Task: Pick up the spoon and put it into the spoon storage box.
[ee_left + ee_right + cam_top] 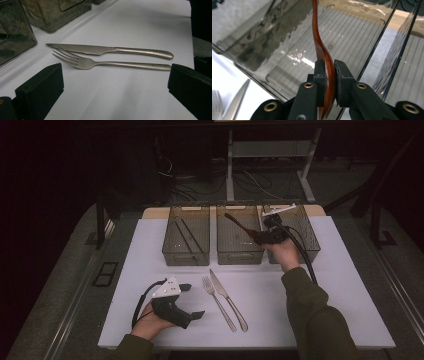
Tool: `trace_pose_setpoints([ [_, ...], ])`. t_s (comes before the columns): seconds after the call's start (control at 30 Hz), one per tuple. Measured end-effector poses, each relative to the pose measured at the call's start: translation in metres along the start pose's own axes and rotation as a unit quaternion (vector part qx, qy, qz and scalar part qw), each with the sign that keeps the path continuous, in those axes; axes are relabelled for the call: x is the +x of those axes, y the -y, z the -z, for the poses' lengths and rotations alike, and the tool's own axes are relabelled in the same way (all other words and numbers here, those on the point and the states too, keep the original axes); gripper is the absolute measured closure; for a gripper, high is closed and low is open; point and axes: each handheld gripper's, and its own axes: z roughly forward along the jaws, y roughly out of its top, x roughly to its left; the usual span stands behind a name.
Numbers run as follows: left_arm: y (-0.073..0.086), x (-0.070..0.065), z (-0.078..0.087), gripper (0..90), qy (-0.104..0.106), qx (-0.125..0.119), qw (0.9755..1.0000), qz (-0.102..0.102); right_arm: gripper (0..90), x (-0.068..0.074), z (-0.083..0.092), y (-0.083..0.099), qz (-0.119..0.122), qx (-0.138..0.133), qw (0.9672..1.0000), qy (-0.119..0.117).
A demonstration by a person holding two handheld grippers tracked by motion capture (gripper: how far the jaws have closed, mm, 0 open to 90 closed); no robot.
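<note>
The right gripper (pixel 329 82) is pinching a wooden spoon (pixel 322 52) by its bowl (light, stiff, smooth, likely slippery); the left gripper (pixel 112 87) is resting spread.

Left hand-held gripper (pixel 192 300): low at 7 o'clock, lying in an upturned palm, jaws wide apart, pointing toward 3 o'clock.
Right hand-held gripper (pixel 256 237): at 1 o'clock, forearm stretched forward, jaws clamped, pointing toward 10 o'clock.
</note>
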Motion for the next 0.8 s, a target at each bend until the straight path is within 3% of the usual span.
trace_pose_setpoints([
  [0.27,0.0,0.0,0.0,0.0,0.001,0.002,1.0,-0.003,80.4,0.01,-0.017,0.003,0.024,0.034,0.9991,0.002],
  [0.33,0.0,0.001,0.0,0.0,0.001,0.002,1.0,-0.002,73.1,0.012,-0.018,0.004,0.028,0.037,0.9989,-0.001],
  [0.47,0.0,0.001,0.0,0.0,0.001,0.004,1.0,-0.003,61.0,0.01,-0.015,0.005,0.026,0.024,0.9994,0.003],
  [0.6,0.0,0.0,0.0,0.0,0.0,0.002,1.0,-0.002,51.8,0.009,-0.004,0.004,0.012,0.003,0.9998,-0.015],
  [0.8,0.0,0.0,-0.001,0.0,0.001,0.003,1.0,-0.001,43.4,0.009,0.014,0.009,0.013,-0.023,0.9989,-0.04],
])
